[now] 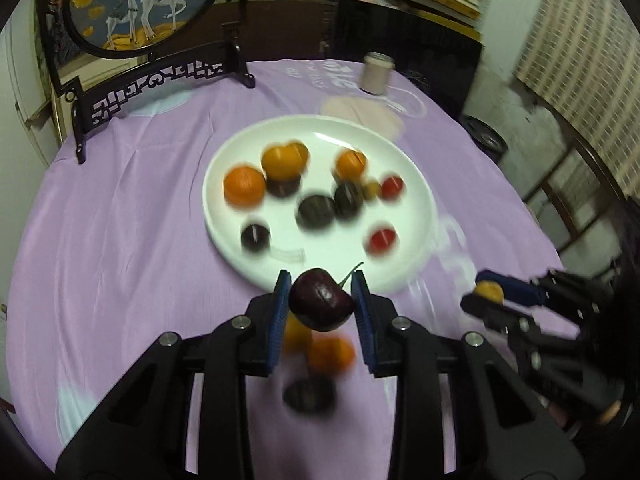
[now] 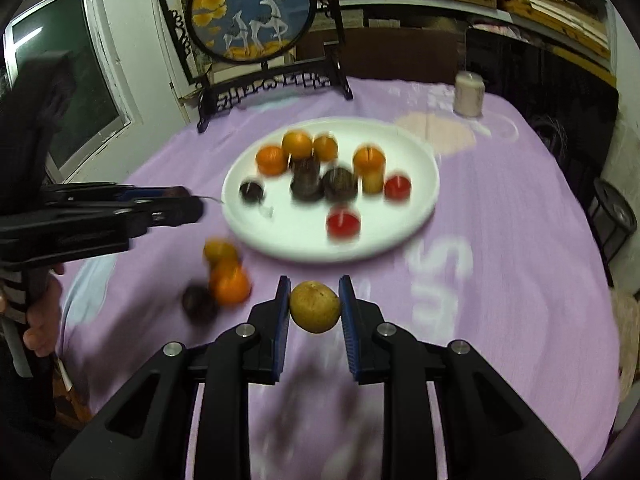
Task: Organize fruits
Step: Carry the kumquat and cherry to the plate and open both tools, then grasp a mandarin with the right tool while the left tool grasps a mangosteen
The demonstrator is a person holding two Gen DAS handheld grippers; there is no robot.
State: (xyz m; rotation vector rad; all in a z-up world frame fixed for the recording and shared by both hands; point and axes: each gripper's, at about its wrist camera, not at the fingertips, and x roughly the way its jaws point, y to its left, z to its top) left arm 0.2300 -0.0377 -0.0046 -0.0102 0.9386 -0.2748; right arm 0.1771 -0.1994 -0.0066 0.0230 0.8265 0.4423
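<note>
A white plate [image 1: 248, 248] [image 2: 416, 208] on the purple cloth holds several orange, dark and red fruits. My left gripper [image 1: 320, 300] is shut on a dark cherry [image 1: 322, 305] with a stem, held above the cloth just before the plate's near rim. My right gripper [image 2: 315, 307] is shut on a small yellow-brown fruit [image 2: 315, 306], also short of the plate; it shows at the right in the left wrist view [image 1: 486, 294]. Two orange fruits [image 2: 230, 284] and a dark one [image 2: 199, 302] lie on the cloth left of the plate.
A round deer picture on a black carved stand [image 1: 152, 80] [image 2: 272, 80] stands at the table's back left. A pale jar [image 1: 376, 74] [image 2: 469, 94] stands at the back right. The table edge falls away at right, beside a wooden chair [image 1: 560, 208].
</note>
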